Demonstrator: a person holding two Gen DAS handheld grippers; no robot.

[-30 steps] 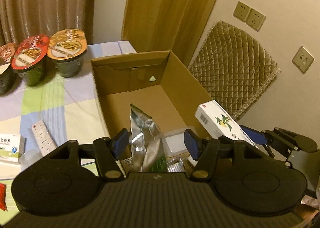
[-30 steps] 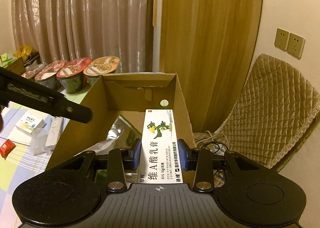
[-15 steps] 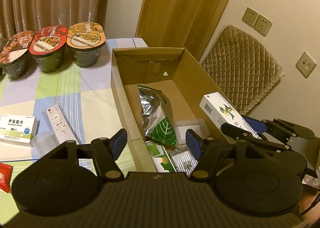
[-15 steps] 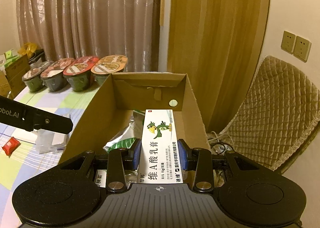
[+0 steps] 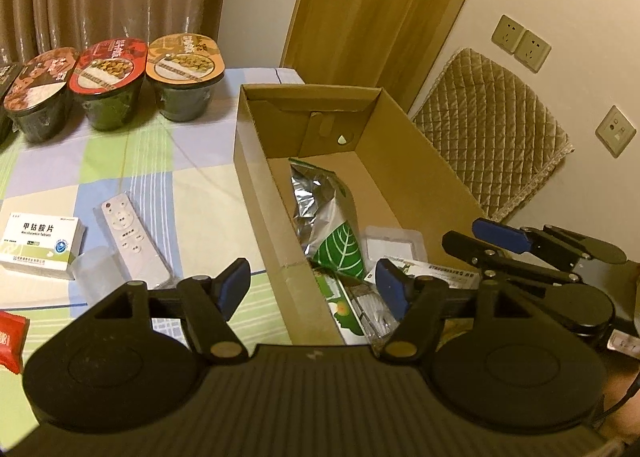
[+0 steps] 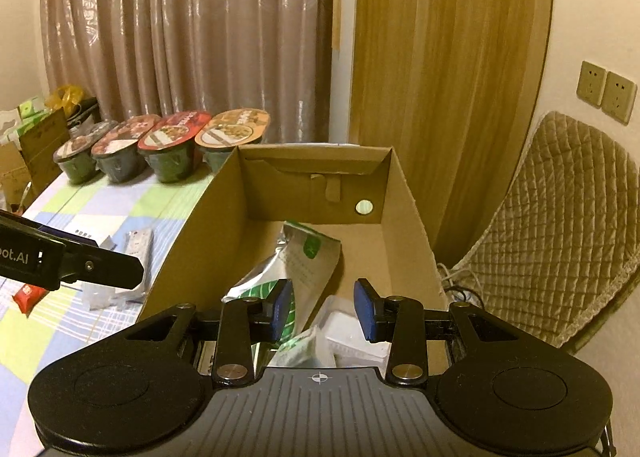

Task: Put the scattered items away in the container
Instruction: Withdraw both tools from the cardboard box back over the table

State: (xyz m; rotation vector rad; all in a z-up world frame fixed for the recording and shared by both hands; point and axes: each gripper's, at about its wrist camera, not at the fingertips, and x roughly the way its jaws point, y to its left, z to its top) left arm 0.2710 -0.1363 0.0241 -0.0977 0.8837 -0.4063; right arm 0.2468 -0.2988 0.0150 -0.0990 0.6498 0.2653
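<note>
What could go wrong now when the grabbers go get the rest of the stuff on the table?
The clear plastic cup touches the white remote and the white medicine box, so grabbing one may knock another. The small red packet lies by the table's near edge and could slide off. The open left gripper sits over the cardboard box wall and might bump it.

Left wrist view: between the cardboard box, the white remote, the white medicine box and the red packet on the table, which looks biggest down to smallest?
1. cardboard box
2. white remote and white medicine box: look alike, not ranked
3. red packet: cut off by the edge, so unsure
</note>
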